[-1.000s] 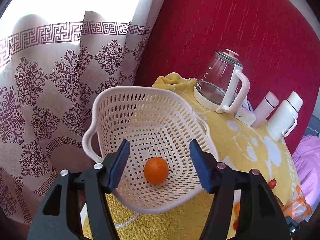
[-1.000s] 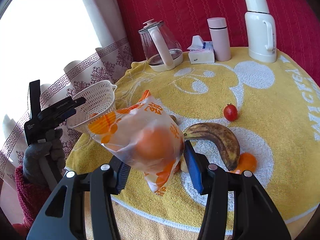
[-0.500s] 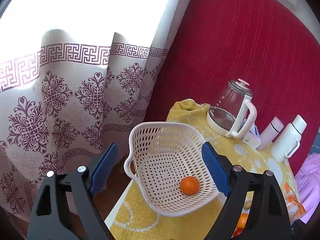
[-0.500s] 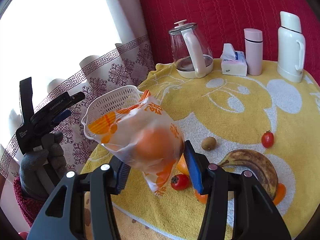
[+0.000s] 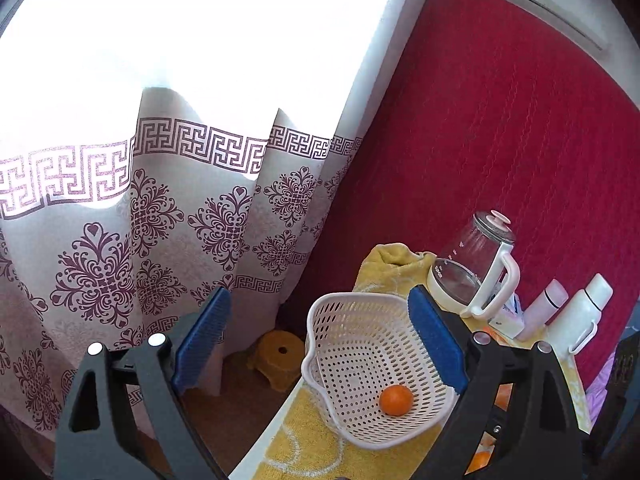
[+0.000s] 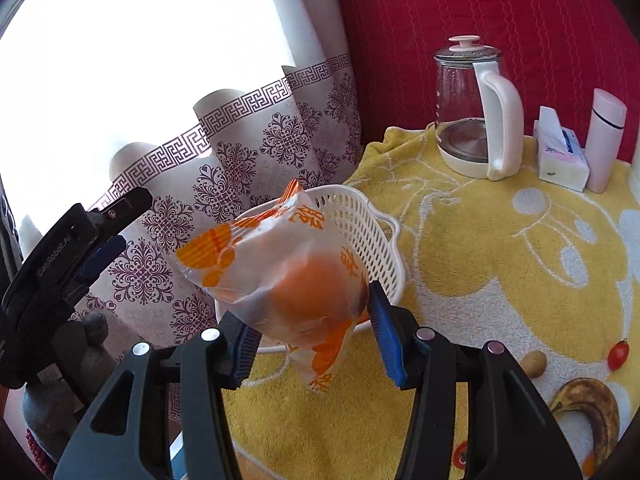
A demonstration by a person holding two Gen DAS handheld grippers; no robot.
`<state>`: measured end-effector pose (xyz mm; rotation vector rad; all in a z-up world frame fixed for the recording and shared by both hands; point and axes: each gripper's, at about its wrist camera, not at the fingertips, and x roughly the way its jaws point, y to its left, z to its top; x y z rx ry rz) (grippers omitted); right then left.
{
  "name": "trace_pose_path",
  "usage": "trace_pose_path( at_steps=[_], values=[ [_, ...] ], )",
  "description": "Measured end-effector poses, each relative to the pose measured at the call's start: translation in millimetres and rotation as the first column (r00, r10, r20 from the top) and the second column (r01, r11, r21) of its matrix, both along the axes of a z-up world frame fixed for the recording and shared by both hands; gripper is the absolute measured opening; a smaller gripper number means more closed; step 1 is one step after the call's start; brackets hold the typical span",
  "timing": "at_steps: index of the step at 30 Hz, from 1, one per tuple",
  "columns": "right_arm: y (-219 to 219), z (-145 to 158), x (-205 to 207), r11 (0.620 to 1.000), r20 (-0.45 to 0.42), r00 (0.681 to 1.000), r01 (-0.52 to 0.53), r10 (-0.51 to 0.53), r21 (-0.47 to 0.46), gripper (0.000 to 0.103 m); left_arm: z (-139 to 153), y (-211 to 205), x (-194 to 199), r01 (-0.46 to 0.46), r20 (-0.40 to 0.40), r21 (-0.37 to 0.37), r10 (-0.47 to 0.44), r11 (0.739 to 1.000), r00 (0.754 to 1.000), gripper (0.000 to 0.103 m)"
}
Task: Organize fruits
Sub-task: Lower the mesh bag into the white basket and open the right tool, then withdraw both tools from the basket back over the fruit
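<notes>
Clamping clear orange-printed plastic bag of oranges (image 6: pixel 296 276) in right gripper (image 6: pixel 310 338), white perforated plastic basket (image 6: pixel 360 232) at 12 o'clock; left gripper (image 5: pixel 320 344) open, empty; slippery film, may slip out short of rim

basket (image 5: pixel 360 344) mouth unobstructed, one orange (image 5: pixel 395 400) inside, kettle (image 6: pixel 476 108) behind, curtain (image 5: pixel 160 240) close at left

Bagged orange (image 6: pixel 308 292) aloft before white perforated basket (image 5: pixel 360 344) with one loose orange (image 5: pixel 395 399).
</notes>
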<state>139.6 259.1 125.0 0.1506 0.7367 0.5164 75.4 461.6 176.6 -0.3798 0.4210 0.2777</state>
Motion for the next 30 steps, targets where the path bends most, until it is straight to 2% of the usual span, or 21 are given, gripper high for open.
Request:
trace_pose_path(
  at_steps=[5, 8, 23, 30],
  values=[
    [28.2, 4.2, 19.3, 1.0, 0.012, 1.0, -0.001, 0.001, -0.017, 0.054, 0.7, 8.0, -1.1, -0.009, 0.007, -0.013, 0.009, 1.0, 1.0, 0.091],
    [31.5, 5.3, 18.4, 1.0, 0.029, 0.999, 0.015, -0.015, -0.003, 0.065, -0.4, 12.5, -0.4, -0.012, 0.004, -0.029, 0.012, 1.0, 1.0, 0.091],
    [-6.1, -25.8, -21.4, 0.996, 0.001, 0.996, 0.085, -0.085, -0.029, 0.065, -2.3, -6.5, 0.9, 0.048, 0.001, -0.015, -0.048, 0.999, 0.999, 0.091],
    [-31.5, -38.2, -41.8, 0.989, 0.013, 0.992, 0.124, -0.123, -0.083, 0.065, -3.9, -25.0, 1.0, 0.093, -0.003, 0.005, -0.093, 0.996, 0.996, 0.091]
  ],
)
